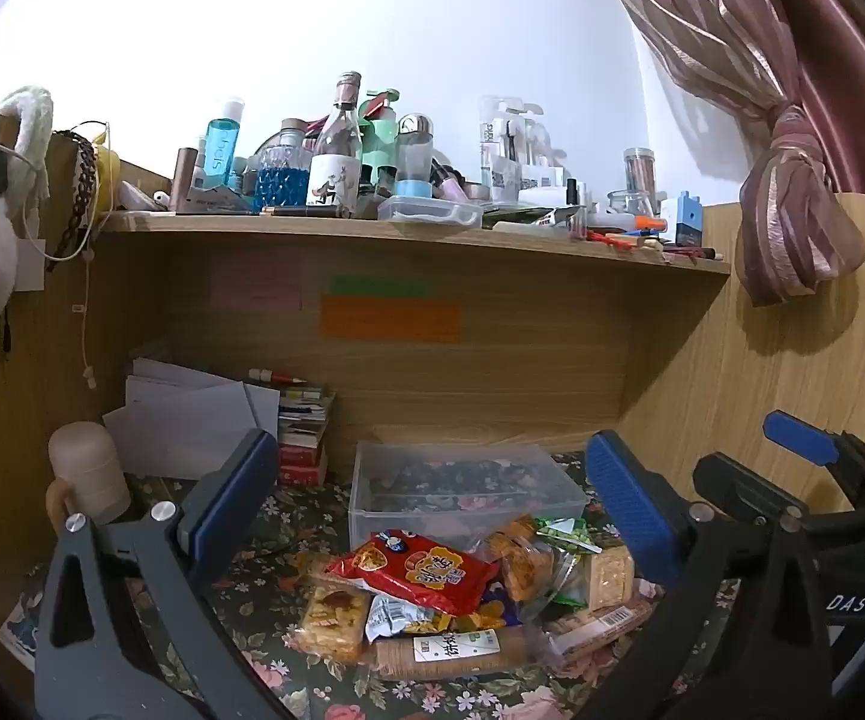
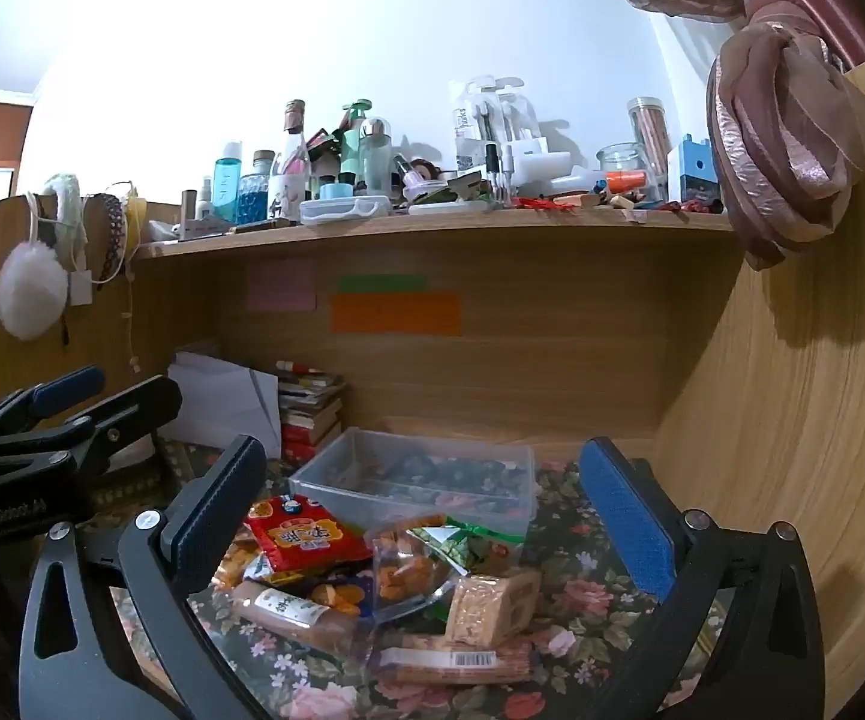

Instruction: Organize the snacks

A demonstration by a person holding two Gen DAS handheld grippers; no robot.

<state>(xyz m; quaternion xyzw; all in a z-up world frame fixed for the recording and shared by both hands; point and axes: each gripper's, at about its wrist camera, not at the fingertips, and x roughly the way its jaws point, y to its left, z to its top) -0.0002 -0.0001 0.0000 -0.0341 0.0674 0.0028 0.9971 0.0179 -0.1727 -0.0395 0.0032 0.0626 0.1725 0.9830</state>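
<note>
A heap of packaged snacks lies on the floral tablecloth, topped by a red snack packet (image 1: 417,570) (image 2: 306,534). A clear bag of orange crackers (image 2: 408,570), a green pea packet (image 2: 462,543) and a wrapped rice cracker block (image 2: 489,600) lie in the heap. A clear plastic box (image 1: 462,489) (image 2: 426,474) stands empty just behind the heap. My left gripper (image 1: 426,504) is open and empty, above the heap. My right gripper (image 2: 426,510) is open and empty, also above the heap. Each gripper shows at the edge of the other's view.
A wooden shelf (image 1: 408,228) above is crowded with bottles and jars. A stack of books (image 1: 303,432) and white papers (image 1: 186,420) sit at the back left. A beige cup (image 1: 87,471) stands left. A wooden side panel (image 2: 792,420) and tied curtain (image 2: 786,138) bound the right.
</note>
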